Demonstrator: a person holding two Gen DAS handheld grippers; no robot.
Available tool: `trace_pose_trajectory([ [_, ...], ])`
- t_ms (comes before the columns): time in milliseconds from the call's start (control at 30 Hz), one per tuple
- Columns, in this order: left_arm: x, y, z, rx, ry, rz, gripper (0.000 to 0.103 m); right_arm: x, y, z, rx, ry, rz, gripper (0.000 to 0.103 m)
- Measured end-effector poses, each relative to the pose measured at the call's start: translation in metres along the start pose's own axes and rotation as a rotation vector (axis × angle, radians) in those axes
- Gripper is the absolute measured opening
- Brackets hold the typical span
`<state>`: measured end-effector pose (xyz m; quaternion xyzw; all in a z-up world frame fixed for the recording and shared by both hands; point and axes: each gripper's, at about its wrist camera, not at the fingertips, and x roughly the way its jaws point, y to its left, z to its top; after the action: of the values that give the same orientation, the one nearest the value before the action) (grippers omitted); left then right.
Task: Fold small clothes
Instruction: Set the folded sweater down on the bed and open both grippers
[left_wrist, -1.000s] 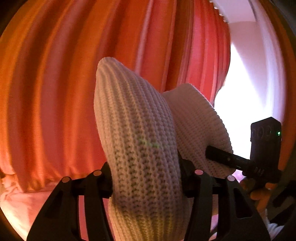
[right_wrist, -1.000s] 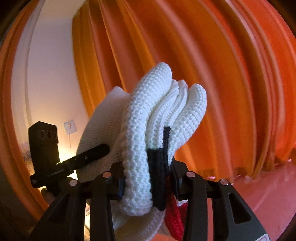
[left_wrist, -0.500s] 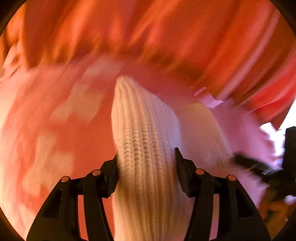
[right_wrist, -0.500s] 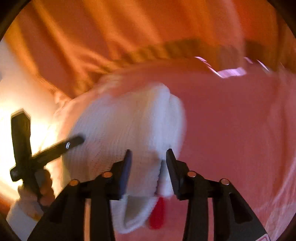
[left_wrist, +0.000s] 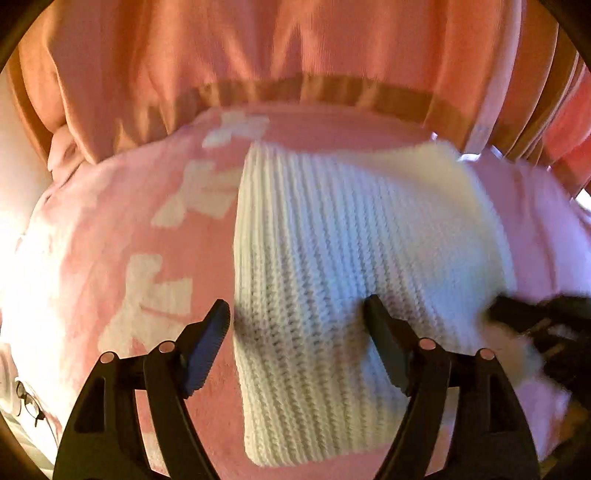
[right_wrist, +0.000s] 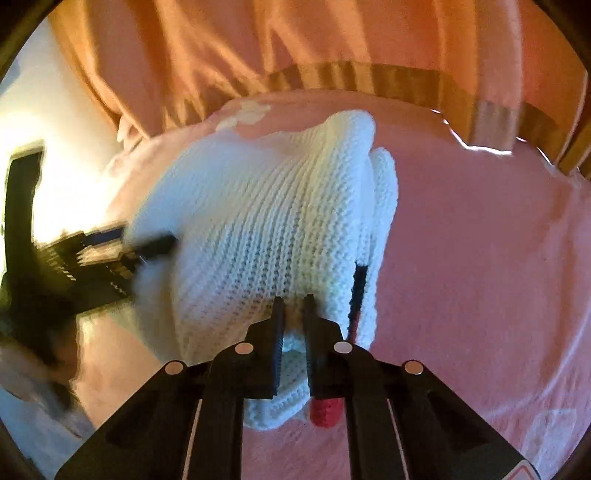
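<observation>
left gripper (left_wrist: 295, 325) jaws opening, spread wide over the white knit garment (left_wrist: 354, 258), pads apparently clear of it. garment lies on pink blanket (left_wrist: 110, 240). right gripper (right_wrist: 293, 314) closing, nearly shut, pinching a knit fold.

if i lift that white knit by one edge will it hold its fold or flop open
Likely flops: the white knit sags in soft rounded layers over the pink blanket. The chunky ribbing probably grips pads well rather than slipping. The right gripper, jaws closing, pinches only a thin edge, so the rest would probably hang.
</observation>
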<state>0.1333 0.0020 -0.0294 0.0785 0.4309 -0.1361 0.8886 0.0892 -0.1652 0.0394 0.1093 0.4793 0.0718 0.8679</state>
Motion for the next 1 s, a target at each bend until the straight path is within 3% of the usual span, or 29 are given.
trace_pose_trajectory([
  [133, -0.012, -0.001, -0.004, 0.015, -0.016, -0.005, 0.073, -0.040, 0.020, 0.003, -0.051, -0.084, 0.048, 0.008],
  [200, -0.018, 0.002, -0.010, 0.005, -0.001, -0.029, 0.072, -0.034, 0.025, -0.004, -0.087, -0.047, 0.060, 0.008],
  [300, -0.026, 0.002, -0.020, 0.041, 0.012, -0.030, 0.073, 0.010, 0.010, -0.019, -0.117, 0.082, -0.031, 0.000],
  [333, -0.027, 0.002, -0.024, 0.066, 0.016, -0.018, 0.073, 0.019, 0.001, -0.022, -0.088, 0.098, -0.003, 0.000],
  [400, -0.021, 0.003, -0.035, 0.106, 0.038, 0.006, 0.073, 0.015, -0.006, -0.020, -0.039, 0.098, 0.044, 0.000],
  [567, -0.012, 0.010, -0.044, 0.080, 0.059, 0.005, 0.074, -0.020, 0.028, -0.013, -0.114, 0.012, 0.077, 0.001],
  [667, -0.014, 0.011, -0.046, 0.088, 0.062, 0.006, 0.074, 0.011, 0.024, -0.022, -0.161, 0.091, -0.054, 0.000],
  [700, -0.015, 0.011, -0.047, 0.090, 0.061, 0.006, 0.075, 0.024, 0.012, -0.027, -0.119, 0.131, -0.026, 0.000],
  [800, -0.033, 0.010, -0.045, 0.070, 0.027, 0.005, 0.073, -0.002, 0.012, -0.022, -0.078, 0.084, 0.008, 0.000],
  [900, -0.063, 0.003, -0.044, 0.035, -0.035, -0.026, 0.073, -0.048, 0.025, -0.023, -0.105, -0.061, -0.035, 0.012],
  [1000, -0.087, -0.012, -0.049, 0.041, -0.111, -0.008, 0.085, -0.078, 0.030, -0.034, -0.097, -0.193, -0.127, 0.041],
])
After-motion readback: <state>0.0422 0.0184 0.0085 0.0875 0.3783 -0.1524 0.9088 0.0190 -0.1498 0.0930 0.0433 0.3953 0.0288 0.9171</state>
